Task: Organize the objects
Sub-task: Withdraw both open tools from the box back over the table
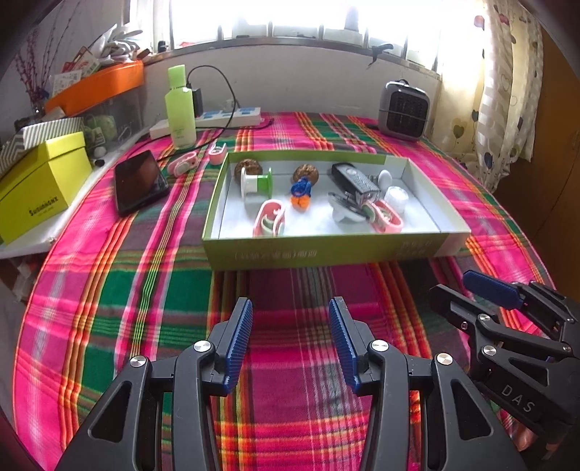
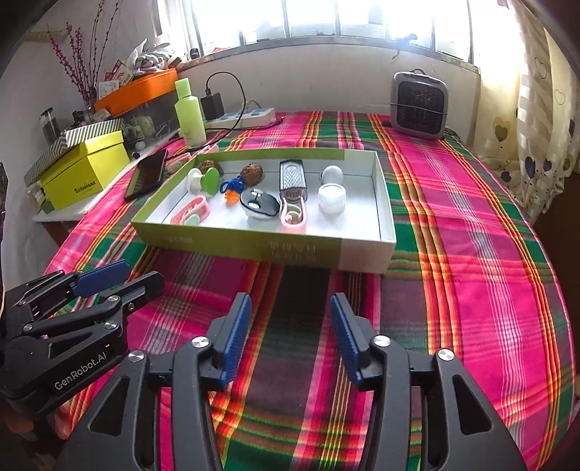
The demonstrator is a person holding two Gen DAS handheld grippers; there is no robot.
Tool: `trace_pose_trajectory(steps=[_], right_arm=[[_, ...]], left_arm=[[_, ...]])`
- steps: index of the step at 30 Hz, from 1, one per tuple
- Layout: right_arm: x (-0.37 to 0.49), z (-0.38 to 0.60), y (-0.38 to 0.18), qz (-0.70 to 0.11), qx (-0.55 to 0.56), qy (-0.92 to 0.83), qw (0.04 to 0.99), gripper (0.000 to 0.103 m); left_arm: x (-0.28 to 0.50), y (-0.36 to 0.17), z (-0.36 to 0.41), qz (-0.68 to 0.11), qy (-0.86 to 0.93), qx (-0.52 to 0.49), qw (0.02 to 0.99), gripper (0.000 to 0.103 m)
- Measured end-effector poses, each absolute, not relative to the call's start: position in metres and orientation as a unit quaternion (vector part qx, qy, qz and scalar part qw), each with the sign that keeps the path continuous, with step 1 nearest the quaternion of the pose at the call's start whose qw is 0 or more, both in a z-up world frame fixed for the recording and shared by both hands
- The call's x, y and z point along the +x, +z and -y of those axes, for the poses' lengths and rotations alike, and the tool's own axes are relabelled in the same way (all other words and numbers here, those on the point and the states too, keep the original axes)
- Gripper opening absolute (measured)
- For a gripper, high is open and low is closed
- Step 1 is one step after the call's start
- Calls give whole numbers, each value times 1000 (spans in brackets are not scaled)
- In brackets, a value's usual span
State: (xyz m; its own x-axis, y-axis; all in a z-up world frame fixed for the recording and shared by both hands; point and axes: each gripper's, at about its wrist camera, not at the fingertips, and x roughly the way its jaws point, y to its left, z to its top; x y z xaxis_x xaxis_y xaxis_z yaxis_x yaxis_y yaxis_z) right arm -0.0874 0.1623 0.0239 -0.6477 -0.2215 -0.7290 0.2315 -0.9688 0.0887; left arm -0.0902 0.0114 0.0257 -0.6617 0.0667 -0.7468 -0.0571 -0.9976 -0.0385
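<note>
Bright, overexposed barred window (image 2: 326, 18) above a white plastered wall (image 2: 326, 87); heart-patterned cream curtain (image 2: 536, 119) right of the window; pink-and-green plaid cloth-covered table (image 2: 471, 253) below it.

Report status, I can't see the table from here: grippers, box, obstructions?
Left gripper and right gripper open, empty, short of the box. Small items already inside. Two pink clips outside, beside the phone. Path clear.
</note>
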Motion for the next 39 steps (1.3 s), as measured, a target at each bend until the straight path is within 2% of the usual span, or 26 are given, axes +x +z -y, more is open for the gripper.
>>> trace_pose_trajectory(steps=[11,16,39], right_arm=[[-75,-167,9,-16,423,-900,103,48],[-67,-166,6,-34,427,-900,82,49],[-62,-167,4,-36,422,-902,81,51]], left_arm=[[-76,8,-15,2,905,-426,24,43],[-72,7,-18,-4,906,-422,23,46],[-70,5,-22,-8,907,-421,14,50]])
